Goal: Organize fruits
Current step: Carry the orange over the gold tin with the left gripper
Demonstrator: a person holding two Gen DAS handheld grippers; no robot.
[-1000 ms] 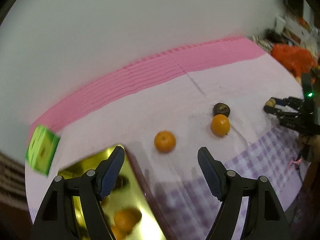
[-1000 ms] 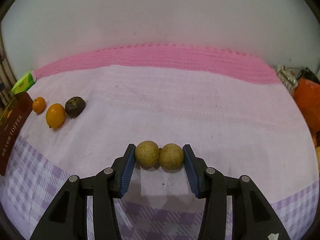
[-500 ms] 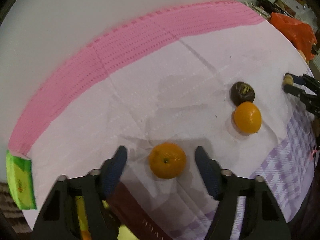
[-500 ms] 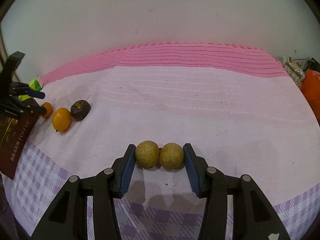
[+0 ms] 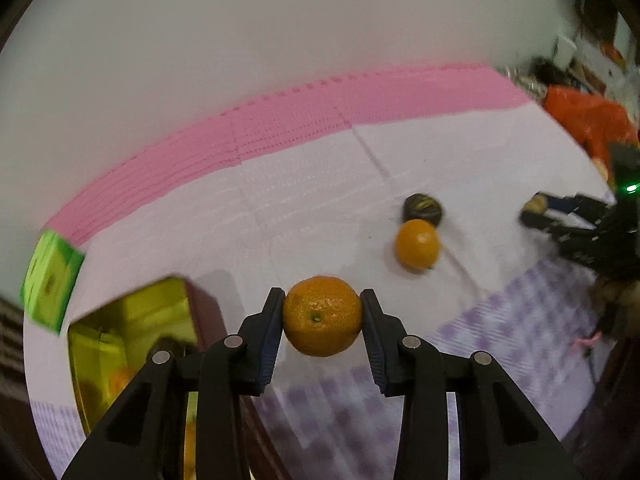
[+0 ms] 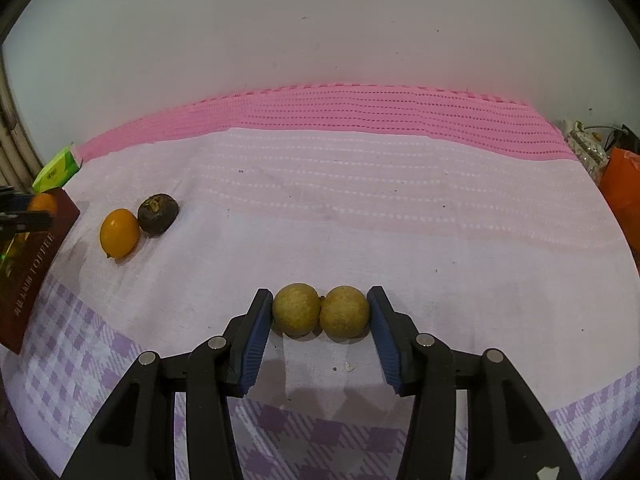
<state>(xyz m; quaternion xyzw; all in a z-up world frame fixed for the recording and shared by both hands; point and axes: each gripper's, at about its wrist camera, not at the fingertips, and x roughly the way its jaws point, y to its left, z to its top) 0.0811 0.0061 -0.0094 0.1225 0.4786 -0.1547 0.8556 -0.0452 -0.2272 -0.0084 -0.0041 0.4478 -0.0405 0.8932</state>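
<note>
My left gripper [image 5: 322,312] is closing, and both pads press on an orange mandarin [image 5: 322,322] held just above the cloth, beside the gold-lined box [image 5: 132,320]. An oval orange fruit [image 5: 417,244] and a dark brown fruit [image 5: 423,207] lie touching each other further right. In the right wrist view my right gripper [image 6: 320,320] holds two tan longans [image 6: 297,310] side by side on the cloth. Its jaws are easing open, though the pads still touch them. The left gripper [image 6: 24,212] with the mandarin [image 6: 42,202] shows at that view's far left.
The maroon box [image 6: 32,272] with fruit inside lies at the cloth's left edge, with a green packet [image 6: 56,170] behind it. An orange bag [image 6: 624,184] and clutter stand at the far right. A white wall runs along the pink cloth strip [image 6: 360,112].
My left gripper came down around the mandarin, closed on it and drew it back near the box. The right gripper has kept still with the two longans between its pads.
</note>
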